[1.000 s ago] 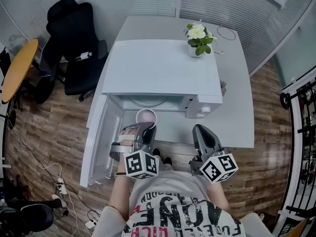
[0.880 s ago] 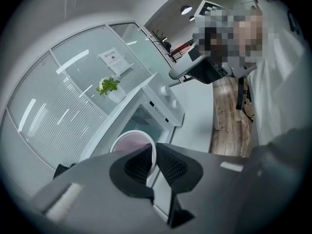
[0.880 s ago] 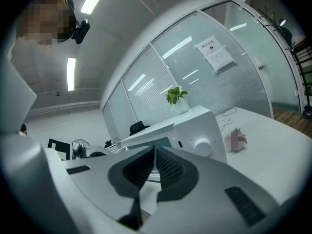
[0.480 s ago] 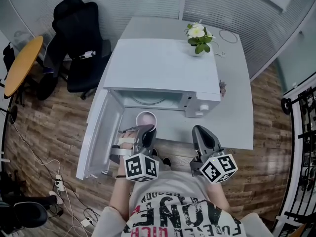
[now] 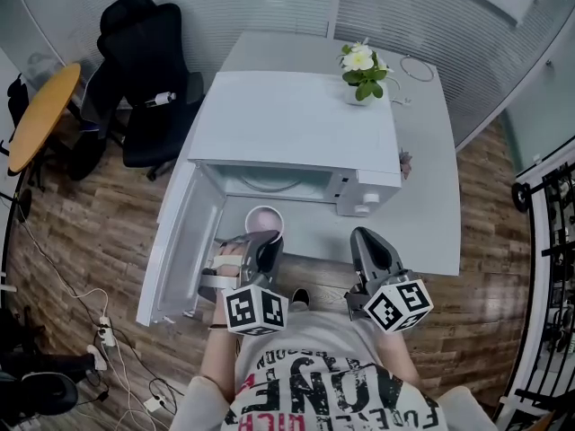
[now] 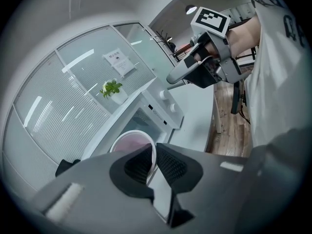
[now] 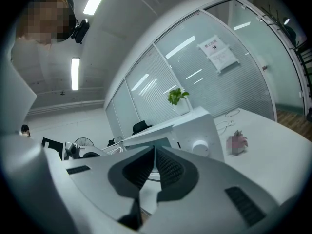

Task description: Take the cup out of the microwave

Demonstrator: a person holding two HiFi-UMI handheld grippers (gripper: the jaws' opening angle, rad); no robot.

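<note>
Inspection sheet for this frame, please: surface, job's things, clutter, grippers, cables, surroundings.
Surface: white table, mostly bare.
Job's things: microwave, door open; cup outside the cavity, before the opening.
Clutter: potted plant; small pink object.
Grippers: left gripper shut on the cup's rim; right gripper shut, empty.
Cables: white loop on table; power strip and leads on floor.
Surroundings: black office chair, round wooden table, blinded glass partition.
</note>
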